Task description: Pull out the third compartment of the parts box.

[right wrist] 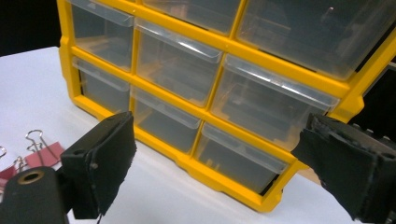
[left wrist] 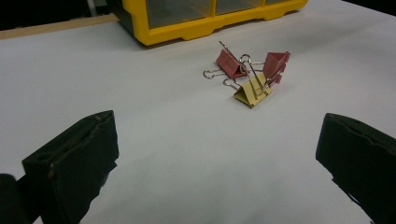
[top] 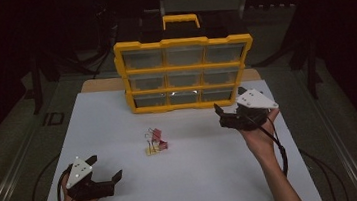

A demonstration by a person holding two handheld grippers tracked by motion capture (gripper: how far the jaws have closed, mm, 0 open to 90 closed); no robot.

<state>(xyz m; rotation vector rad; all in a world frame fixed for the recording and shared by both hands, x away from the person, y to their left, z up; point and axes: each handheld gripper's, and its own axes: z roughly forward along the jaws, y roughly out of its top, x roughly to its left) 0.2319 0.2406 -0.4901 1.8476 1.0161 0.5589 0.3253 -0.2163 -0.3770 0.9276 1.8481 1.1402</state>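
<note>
A small heap of binder clips (top: 155, 141) lies in the middle of the white table (top: 117, 112). In the left gripper view it is two red clips (left wrist: 229, 63) and a yellow clip (left wrist: 252, 91) tangled by their wire handles. My left gripper (top: 107, 169) rests at the front left, open and empty, aimed at the heap from a short way off (left wrist: 218, 128). My right gripper (top: 228, 109) is held open just in front of the lower right drawers of the yellow drawer cabinet (top: 183, 72), with nothing between its jaws (right wrist: 219, 137).
The cabinet (right wrist: 219, 172) stands upright at the back centre, with several clear drawers, all closed, and a yellow handle (top: 180, 20) on top. A red clip (right wrist: 44, 153) shows at the left edge of the right gripper view. Dark surroundings ring the table.
</note>
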